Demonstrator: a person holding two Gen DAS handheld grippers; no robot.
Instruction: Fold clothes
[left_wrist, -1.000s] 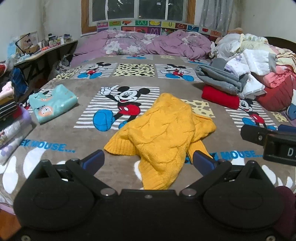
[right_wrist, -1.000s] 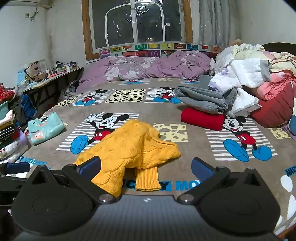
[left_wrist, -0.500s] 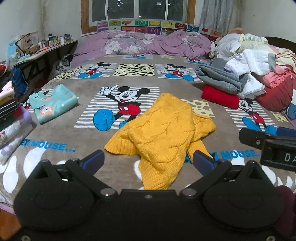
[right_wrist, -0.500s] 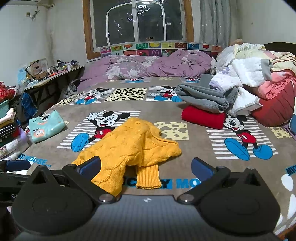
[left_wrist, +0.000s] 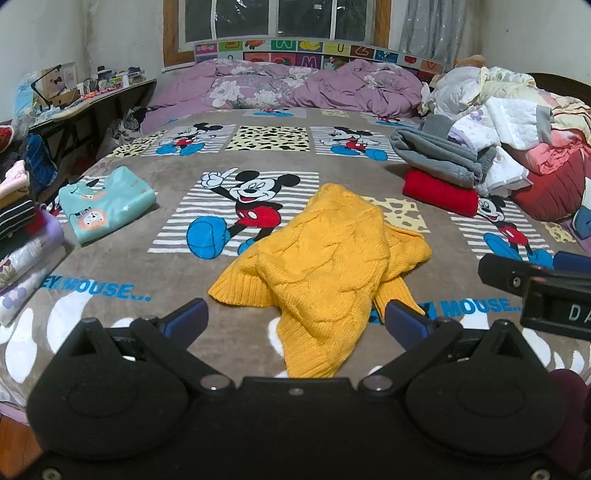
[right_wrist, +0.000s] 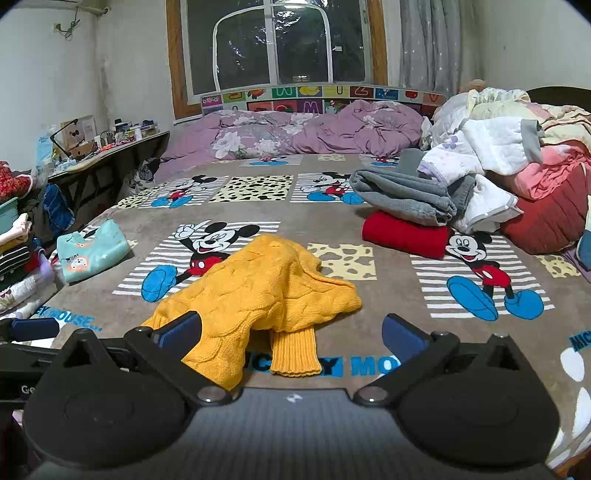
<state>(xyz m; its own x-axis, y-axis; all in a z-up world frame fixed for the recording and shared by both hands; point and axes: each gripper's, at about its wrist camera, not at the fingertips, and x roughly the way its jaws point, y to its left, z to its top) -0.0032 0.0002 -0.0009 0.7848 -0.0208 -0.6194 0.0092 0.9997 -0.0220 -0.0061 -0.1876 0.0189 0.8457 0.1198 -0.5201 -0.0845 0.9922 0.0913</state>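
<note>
A crumpled yellow knit sweater (left_wrist: 325, 266) lies on the Mickey Mouse bedspread (left_wrist: 258, 173), near the front edge; it also shows in the right wrist view (right_wrist: 258, 295). My left gripper (left_wrist: 295, 321) is open and empty, just short of the sweater's near hem. My right gripper (right_wrist: 291, 332) is open and empty, with a ribbed cuff (right_wrist: 293, 350) between its fingers' line of sight. The right gripper's side shows at the right of the left wrist view (left_wrist: 535, 288).
A folded mint top (left_wrist: 105, 203) lies at the left. A red and grey folded stack (left_wrist: 439, 173) and a heap of unfolded clothes (left_wrist: 517, 122) are at the right. A purple duvet (left_wrist: 288, 85) lies at the back. Folded piles (left_wrist: 18, 236) stand at the left edge.
Both grippers have crept slightly forward toward the sweater; the right gripper's side has shifted a little left in the left wrist view. The sweater has not moved.
</note>
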